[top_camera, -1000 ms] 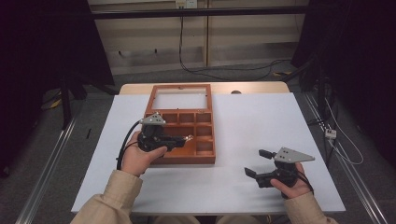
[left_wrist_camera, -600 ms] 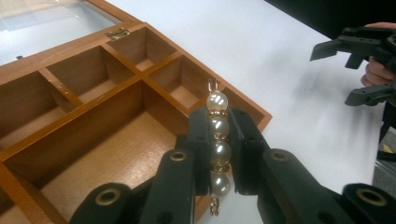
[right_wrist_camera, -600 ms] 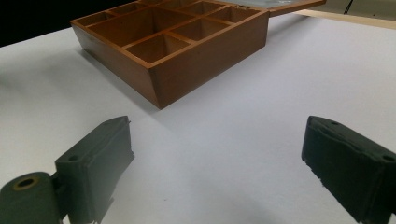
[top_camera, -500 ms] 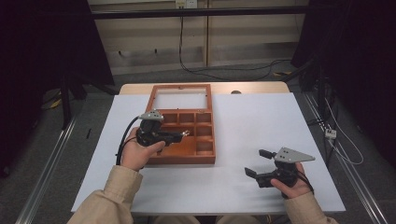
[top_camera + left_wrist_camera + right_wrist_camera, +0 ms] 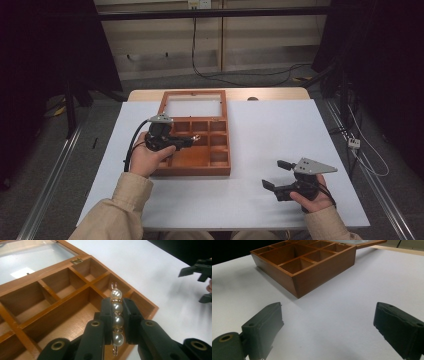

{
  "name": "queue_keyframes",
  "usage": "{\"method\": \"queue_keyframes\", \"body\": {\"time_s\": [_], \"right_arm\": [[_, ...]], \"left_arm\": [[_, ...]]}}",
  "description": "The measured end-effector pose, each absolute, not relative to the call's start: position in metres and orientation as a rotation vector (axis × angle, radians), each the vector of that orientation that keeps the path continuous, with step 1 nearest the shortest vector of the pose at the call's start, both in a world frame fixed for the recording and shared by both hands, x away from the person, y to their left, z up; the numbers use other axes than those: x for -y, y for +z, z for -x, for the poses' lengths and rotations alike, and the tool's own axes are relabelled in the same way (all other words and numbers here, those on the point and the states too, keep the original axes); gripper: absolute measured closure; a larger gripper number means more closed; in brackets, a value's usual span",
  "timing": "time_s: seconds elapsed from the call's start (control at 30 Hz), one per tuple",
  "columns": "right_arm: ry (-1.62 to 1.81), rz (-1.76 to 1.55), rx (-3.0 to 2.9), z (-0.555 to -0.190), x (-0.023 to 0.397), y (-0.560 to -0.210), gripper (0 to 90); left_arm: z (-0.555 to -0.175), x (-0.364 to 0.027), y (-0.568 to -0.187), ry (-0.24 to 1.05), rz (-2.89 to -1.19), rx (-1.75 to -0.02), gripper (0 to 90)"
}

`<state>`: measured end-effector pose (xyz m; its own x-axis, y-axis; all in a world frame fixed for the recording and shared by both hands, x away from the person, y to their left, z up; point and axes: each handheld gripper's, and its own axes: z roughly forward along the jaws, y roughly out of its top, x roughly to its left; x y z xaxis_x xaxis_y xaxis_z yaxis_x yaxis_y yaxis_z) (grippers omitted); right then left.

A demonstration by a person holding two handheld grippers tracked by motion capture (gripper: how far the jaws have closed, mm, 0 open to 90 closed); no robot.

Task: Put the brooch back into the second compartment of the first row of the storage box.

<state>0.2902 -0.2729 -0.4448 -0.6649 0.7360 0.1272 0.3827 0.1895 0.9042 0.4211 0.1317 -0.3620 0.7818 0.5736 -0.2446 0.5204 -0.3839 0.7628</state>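
Pearl bar clamped between jaws of left gripper, held over large compartment of wooden box. Step in hand, likely: placing. Next: lower into compartment, release. Right gripper idle on table, jaws apart, empty.

The high view is looking forward and down over the whole table. Both gripper views are sitting close, sharing the wooden box, upper left in each.

One box, one pearl pin, two tools
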Motion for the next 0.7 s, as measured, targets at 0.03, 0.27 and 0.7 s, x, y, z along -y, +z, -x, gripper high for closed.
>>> {"method": "queue_keyframes", "body": {"time_s": [0.03, 0.27, 0.7], "right_arm": [[1.467, -1.056, -2.136, -0.290, 0.273, -0.445, 8.4], [1.469, -1.055, -2.134, -0.290, 0.274, -0.445, 8.4], [1.471, -1.055, -2.138, -0.290, 0.273, -0.445, 8.4]], "left_arm": [[-0.422, -0.132, -0.363, 0.080, -2.052, -0.818, 80.0], [-0.432, -0.136, -0.368, 0.090, -2.053, -0.854, 80.0], [-0.443, -0.139, -0.371, 0.088, -2.044, -0.889, 80.0]]}}
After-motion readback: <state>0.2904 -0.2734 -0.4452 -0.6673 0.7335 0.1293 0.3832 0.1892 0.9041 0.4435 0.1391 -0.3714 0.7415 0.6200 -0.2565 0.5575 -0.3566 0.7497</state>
